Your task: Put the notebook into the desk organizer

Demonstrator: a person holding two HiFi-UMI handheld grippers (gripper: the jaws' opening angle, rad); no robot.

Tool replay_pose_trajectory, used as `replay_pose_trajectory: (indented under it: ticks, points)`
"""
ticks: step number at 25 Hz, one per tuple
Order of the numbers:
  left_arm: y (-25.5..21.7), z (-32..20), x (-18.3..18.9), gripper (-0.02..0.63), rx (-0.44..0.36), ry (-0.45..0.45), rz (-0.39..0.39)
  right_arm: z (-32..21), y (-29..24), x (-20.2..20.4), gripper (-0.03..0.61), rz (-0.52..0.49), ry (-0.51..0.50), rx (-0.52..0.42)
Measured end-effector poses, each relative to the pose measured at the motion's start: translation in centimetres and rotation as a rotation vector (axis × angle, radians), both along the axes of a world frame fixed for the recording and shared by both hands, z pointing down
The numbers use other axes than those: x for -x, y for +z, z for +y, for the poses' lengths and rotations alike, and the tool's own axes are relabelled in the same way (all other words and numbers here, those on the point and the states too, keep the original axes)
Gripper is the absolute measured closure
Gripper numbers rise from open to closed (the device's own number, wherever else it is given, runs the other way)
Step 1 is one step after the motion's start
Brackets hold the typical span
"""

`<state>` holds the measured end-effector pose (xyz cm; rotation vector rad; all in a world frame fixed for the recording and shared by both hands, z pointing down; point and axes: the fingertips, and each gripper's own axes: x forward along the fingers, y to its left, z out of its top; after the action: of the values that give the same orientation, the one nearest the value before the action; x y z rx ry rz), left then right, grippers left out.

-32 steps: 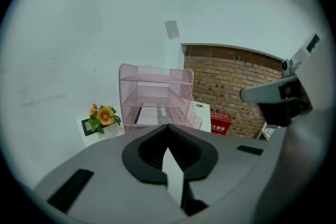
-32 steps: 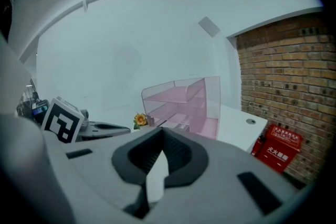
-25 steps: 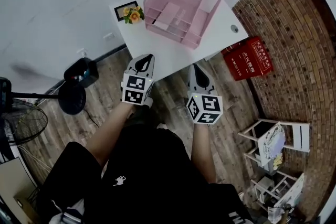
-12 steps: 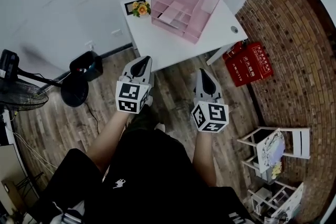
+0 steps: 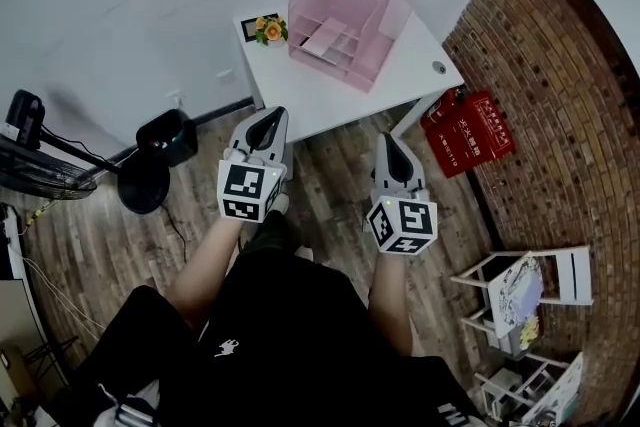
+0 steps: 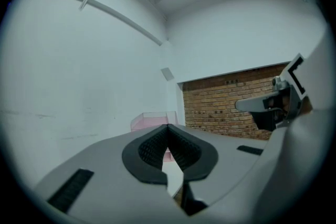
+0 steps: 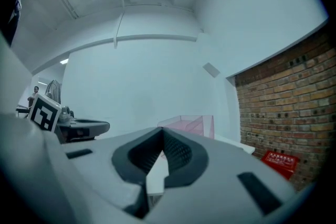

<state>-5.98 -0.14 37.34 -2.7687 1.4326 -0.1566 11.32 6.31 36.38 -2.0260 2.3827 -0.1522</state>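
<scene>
White table (image 5: 340,100) — pink desk organizer (image 5: 345,20), small flower frame (image 5: 263,27) on top

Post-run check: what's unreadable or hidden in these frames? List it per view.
1. Notebook: head view, too small. The pale flat shape inside the pink organizer may be the notebook or a divider.
2. Organizer interior: left gripper view, mostly behind the shut left gripper. Same in the right gripper view, behind the shut right gripper.
3. Print on the red box: head view, too small.
4. Fan: head view, cut off by the left edge.
</scene>
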Motion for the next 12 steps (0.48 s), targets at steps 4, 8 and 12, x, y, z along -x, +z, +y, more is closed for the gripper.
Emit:
replay_pose_trajectory:
  ticks: [4,8,12]
  points:
    - [0.02,0.14,0.10,0.611,0.000,-0.004,0.000,0.13,-0.04,0.03,0.577,0.001,0.000,-0.002]
    - [-0.02,0.12,0.32,0.611,0.007,-0.002,0.010,0.11,-0.29,0.24,0.577,0.006,-0.002,-0.005]
    - [0.31,0.04,0.27,0.611,0.038,0.010,0.034,-0.10,-0.26,0.23,0.577,0.004,-0.005,-0.006]
